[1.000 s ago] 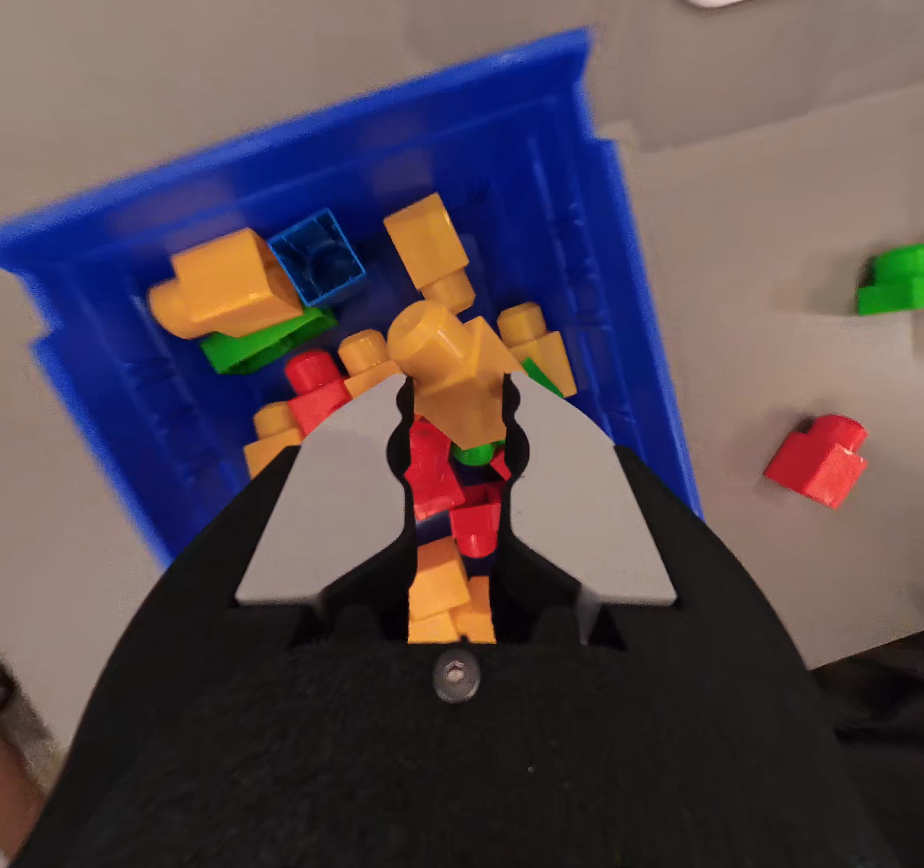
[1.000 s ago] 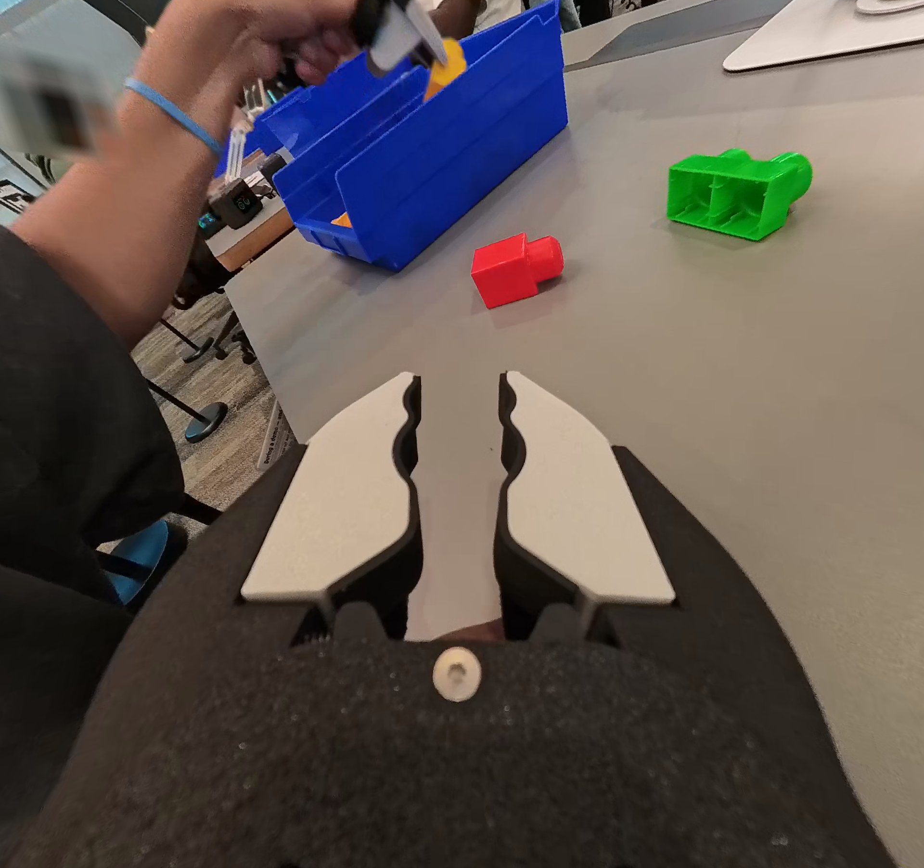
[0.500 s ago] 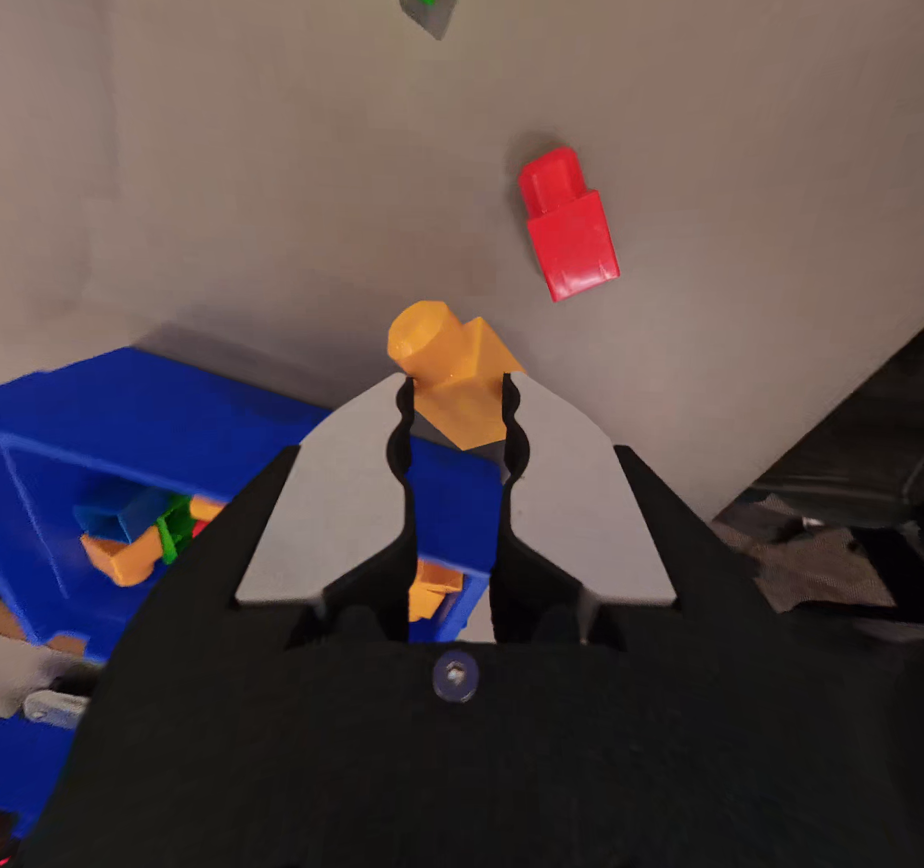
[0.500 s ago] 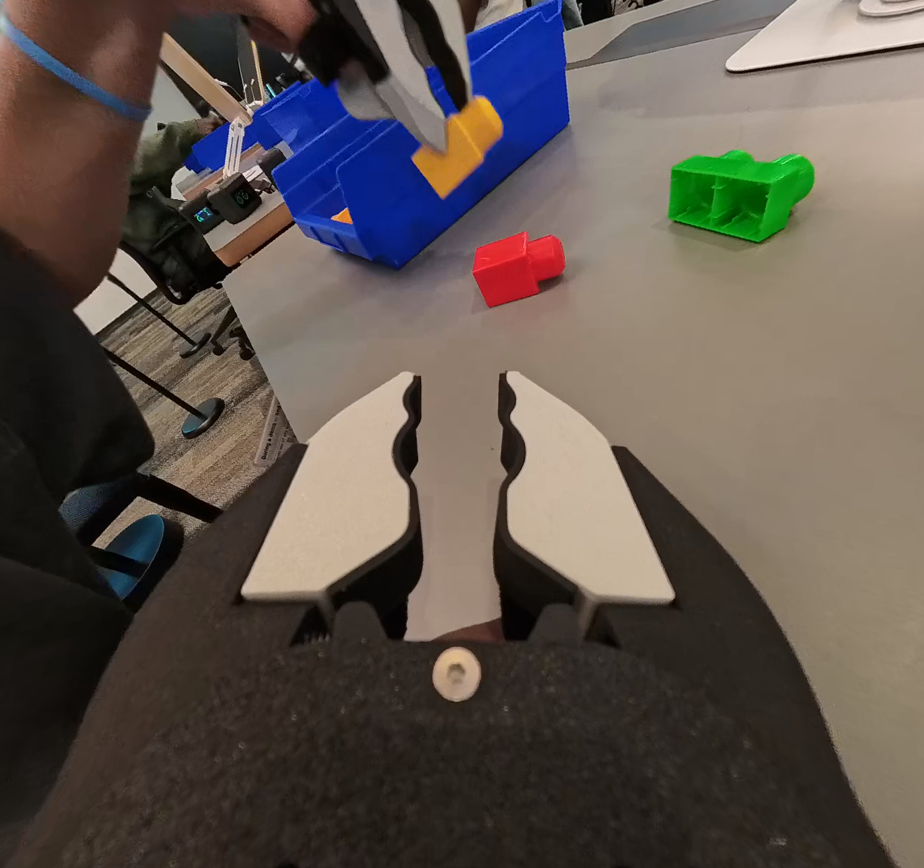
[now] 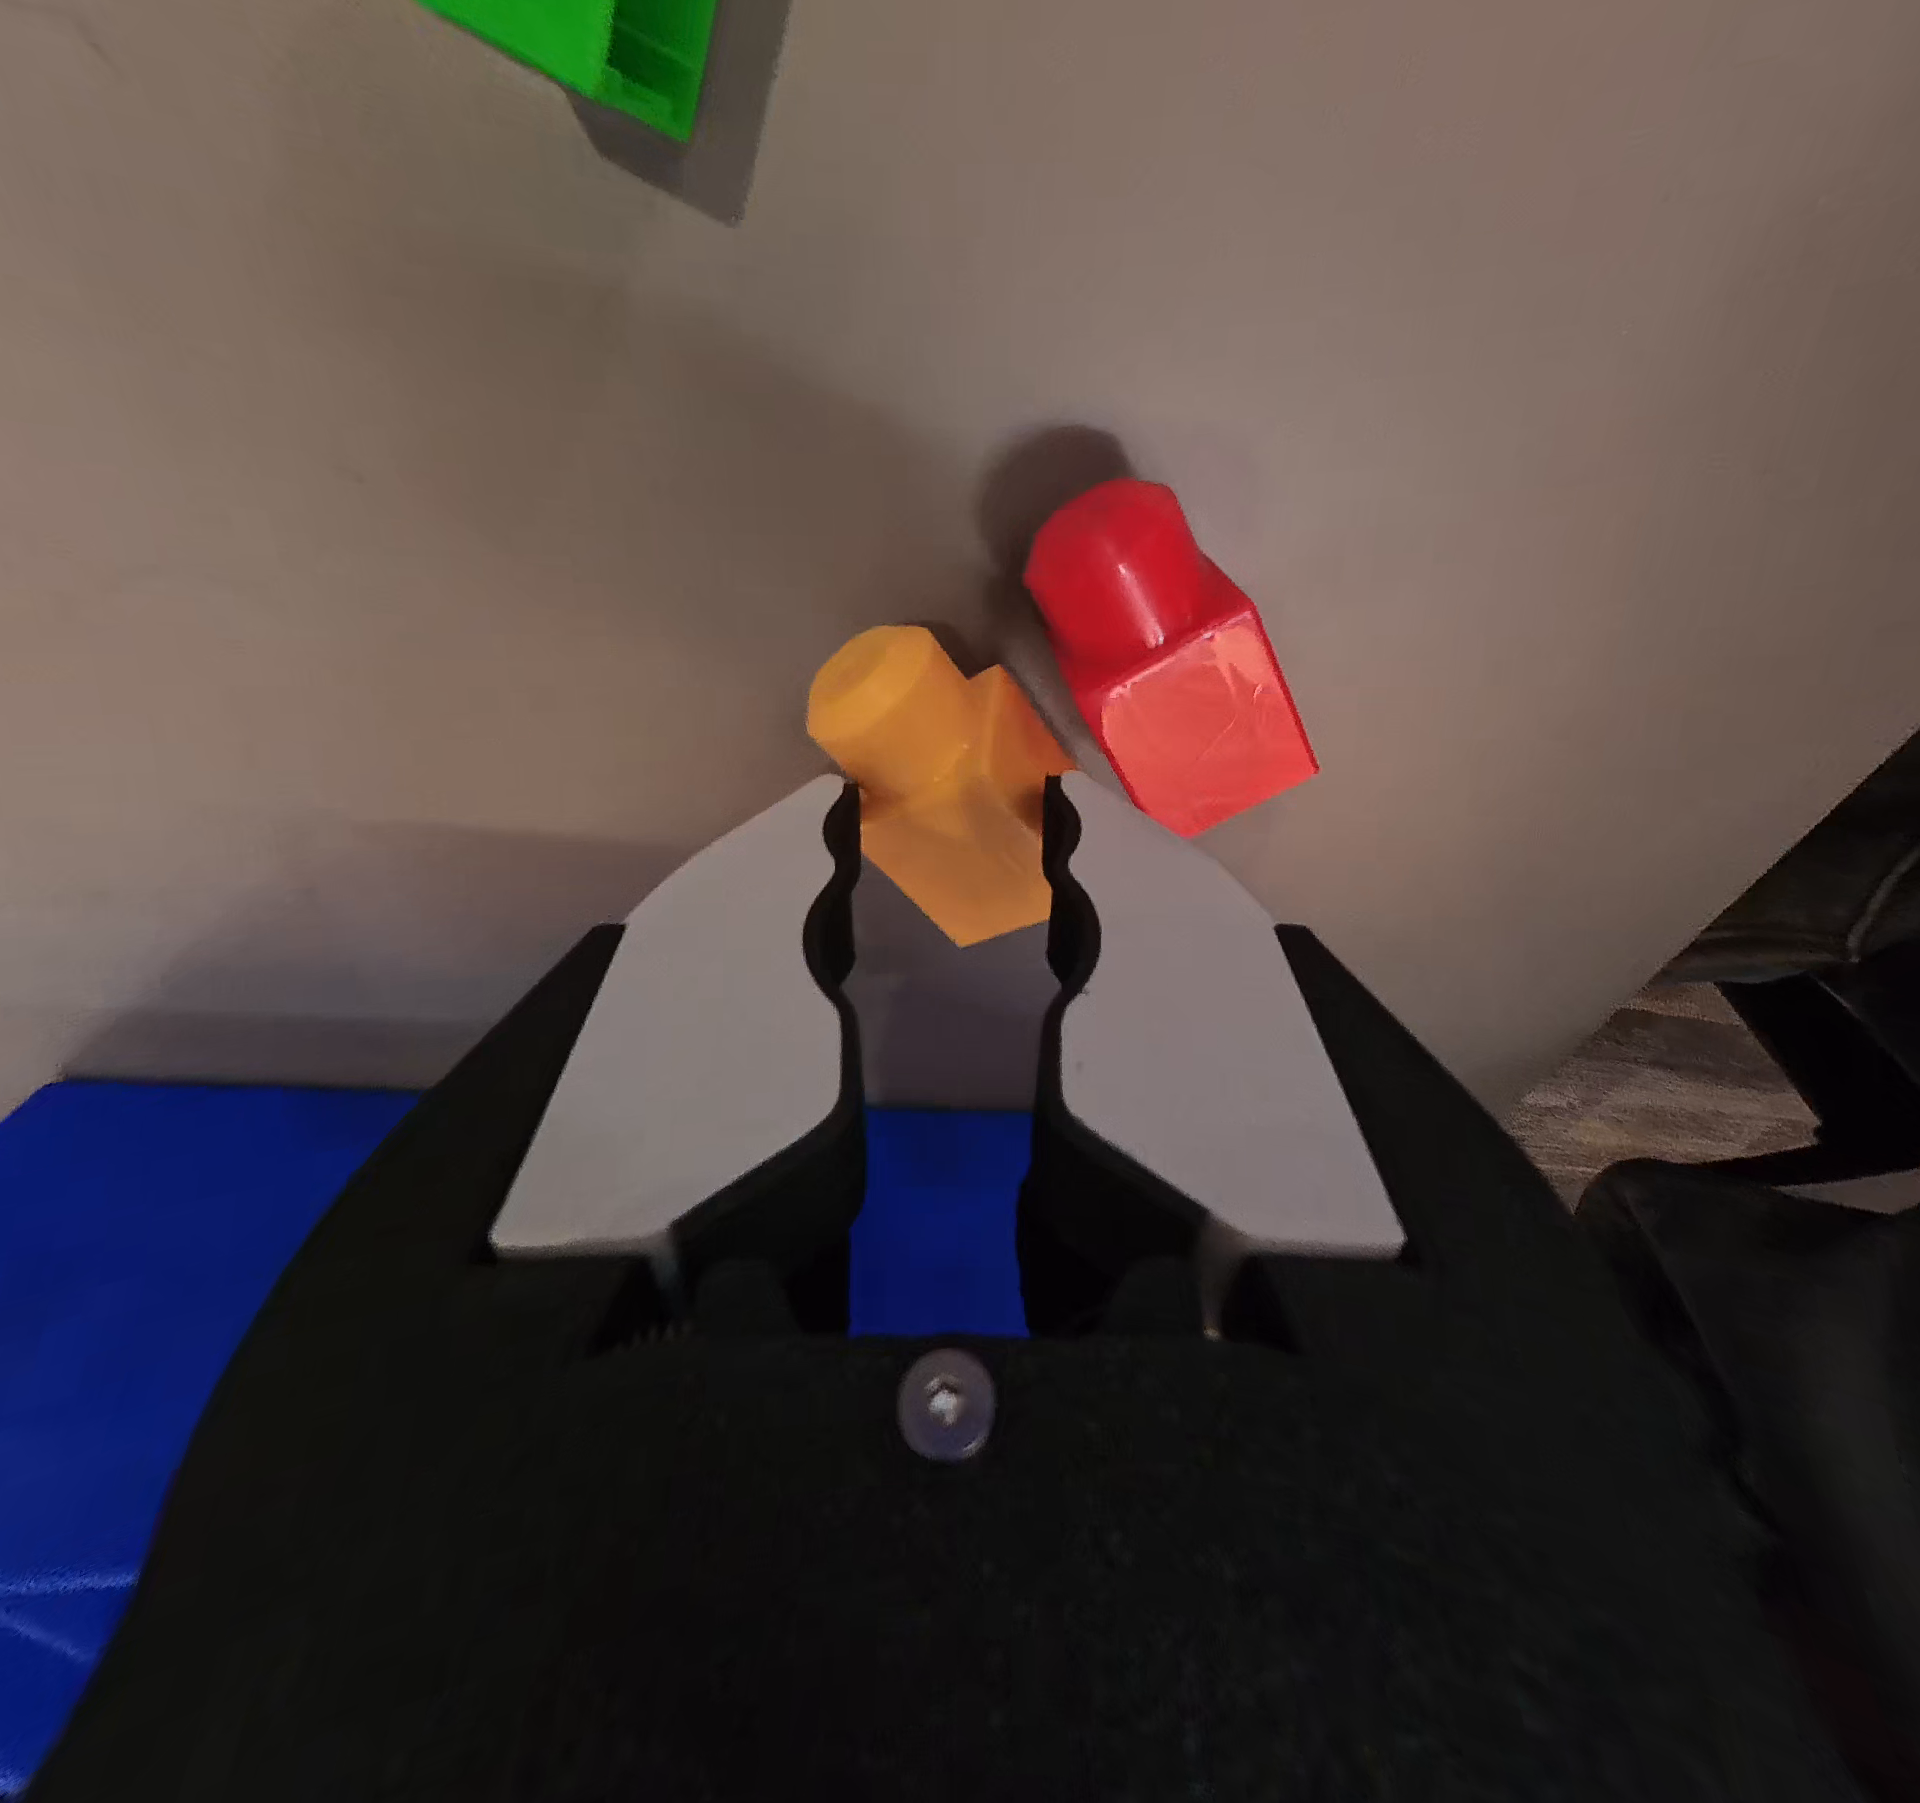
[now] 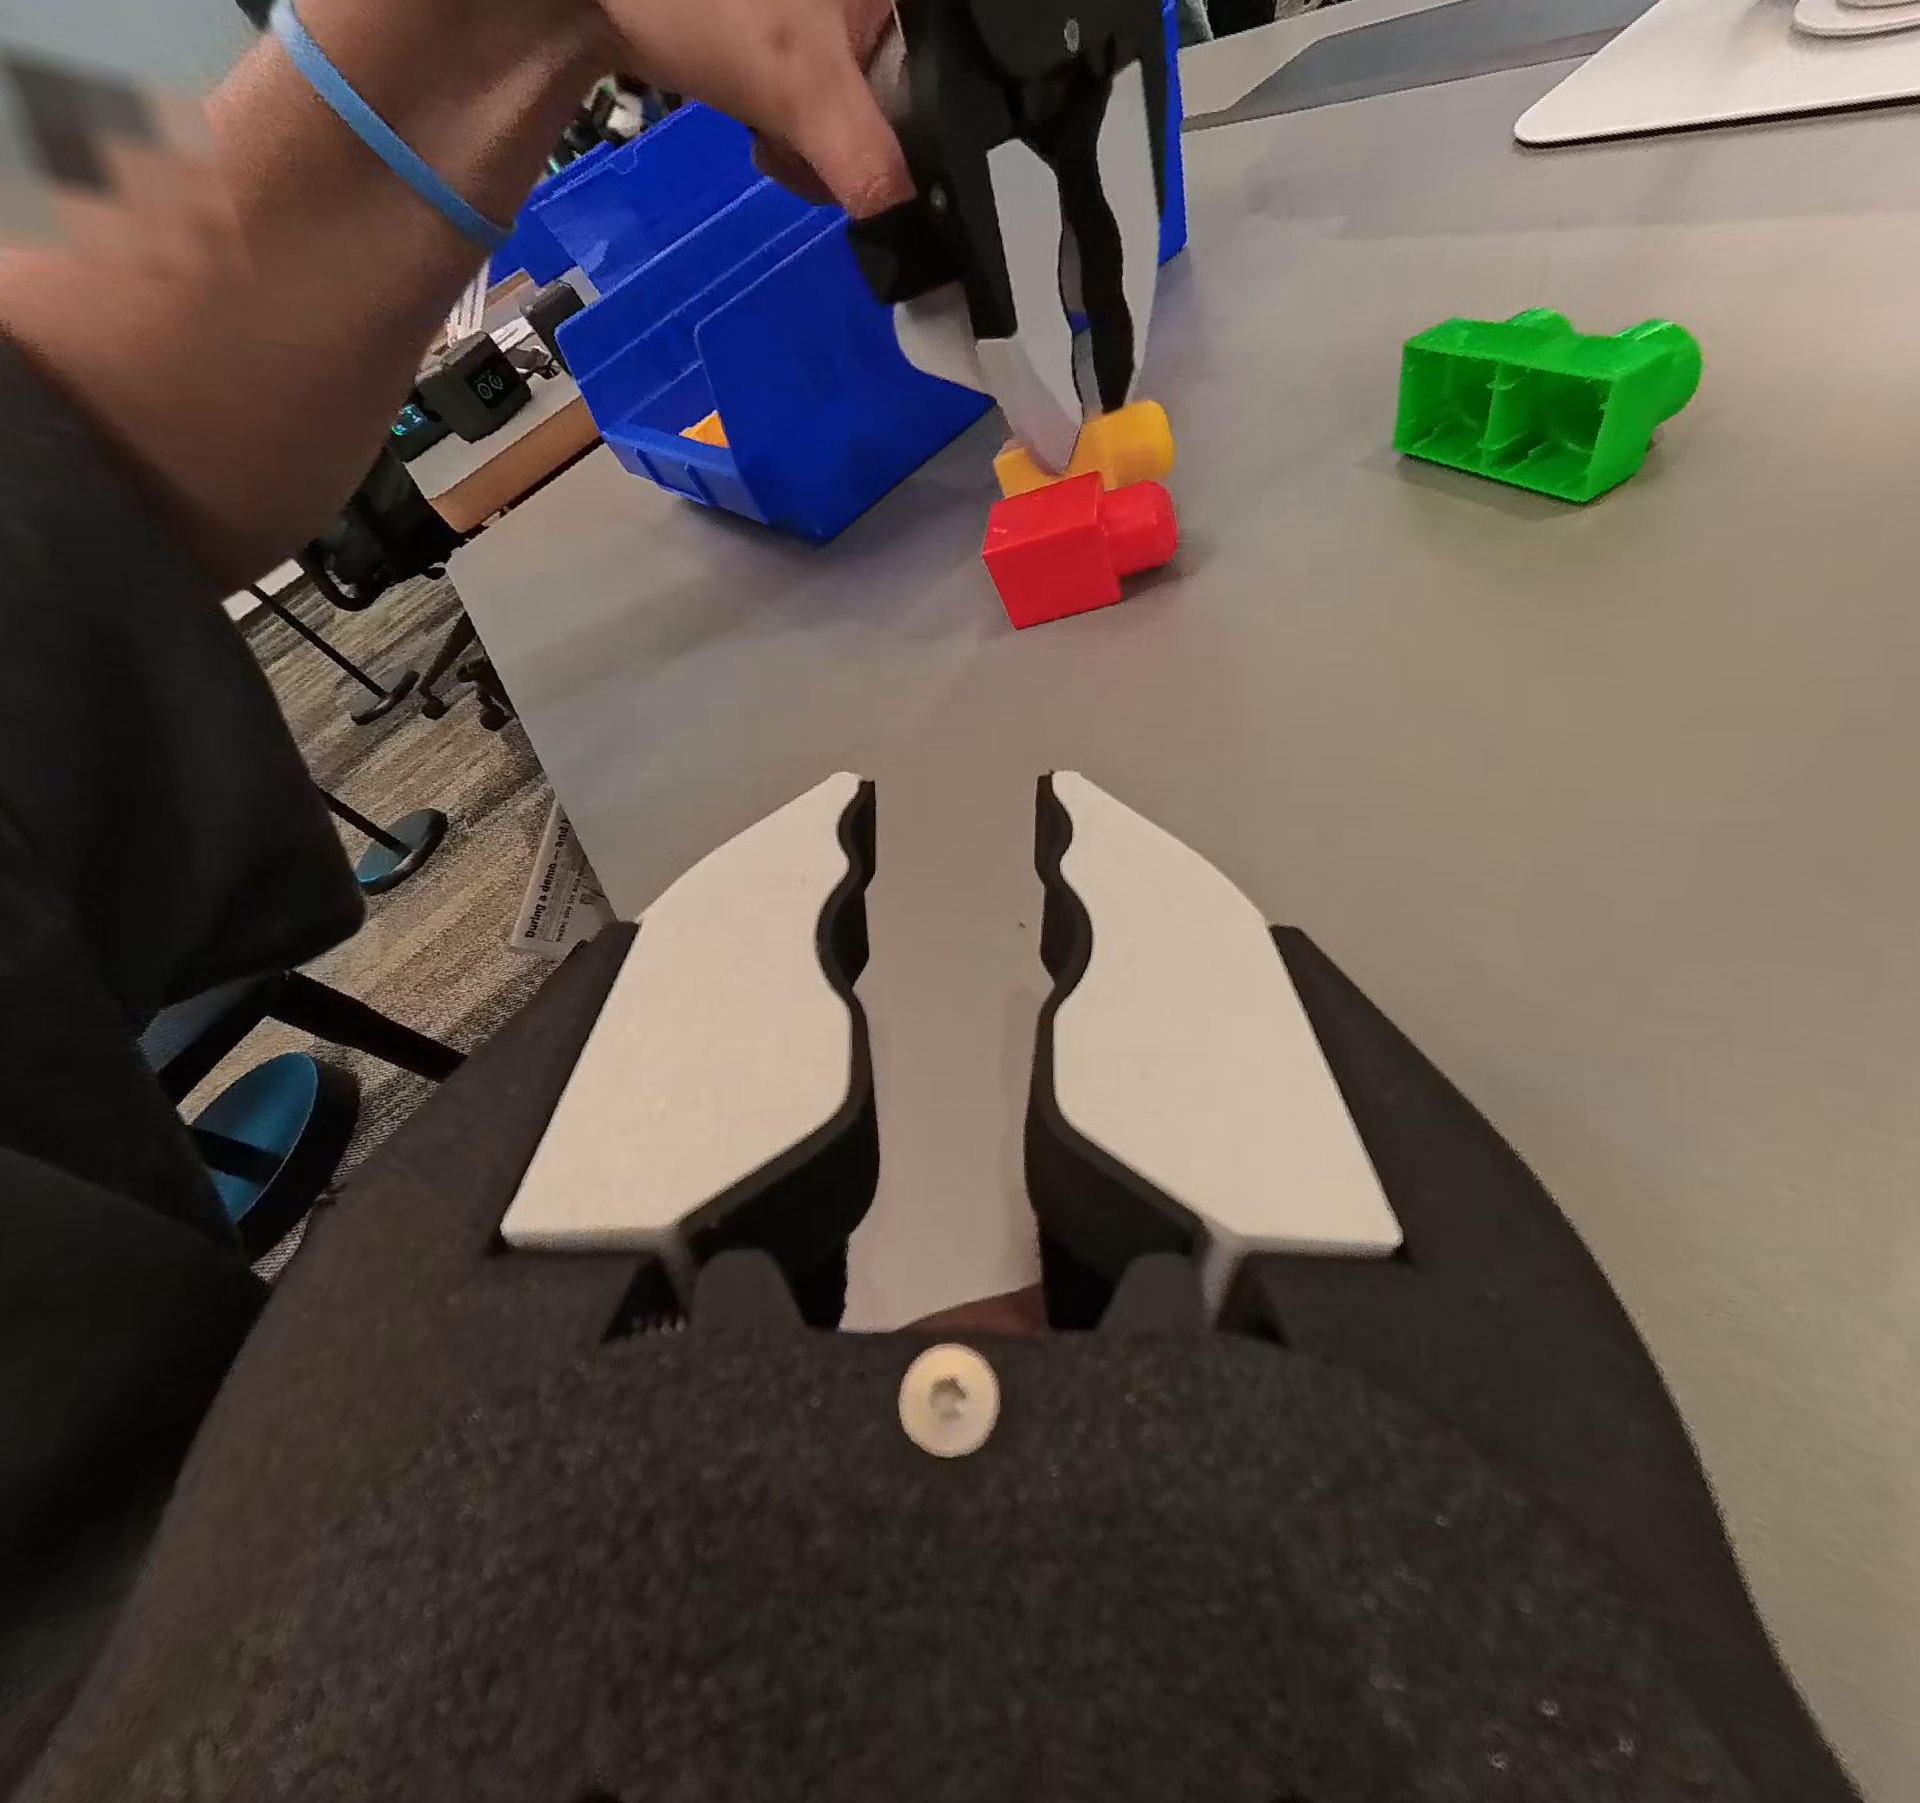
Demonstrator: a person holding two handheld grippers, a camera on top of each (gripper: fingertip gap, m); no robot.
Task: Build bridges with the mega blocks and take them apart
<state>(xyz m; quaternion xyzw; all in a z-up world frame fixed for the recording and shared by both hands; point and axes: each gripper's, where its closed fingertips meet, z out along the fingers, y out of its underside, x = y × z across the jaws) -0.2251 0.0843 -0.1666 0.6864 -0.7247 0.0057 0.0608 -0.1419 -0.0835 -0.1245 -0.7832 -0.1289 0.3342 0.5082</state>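
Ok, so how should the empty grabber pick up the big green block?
Probably from above, with the right gripper, whose fingers stand open and empty. The green block lies on its side, its hollow ribbed bottom facing the camera and its studs pointing away to the right. Pinch across its two flat long sides, not the round studs.

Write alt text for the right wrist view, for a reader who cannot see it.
A hand-held left gripper lowers an orange block onto the grey table, just behind a red block lying on its side. A blue bin sits behind them and a green block lies to the right. The right gripper hovers open and empty in the foreground.
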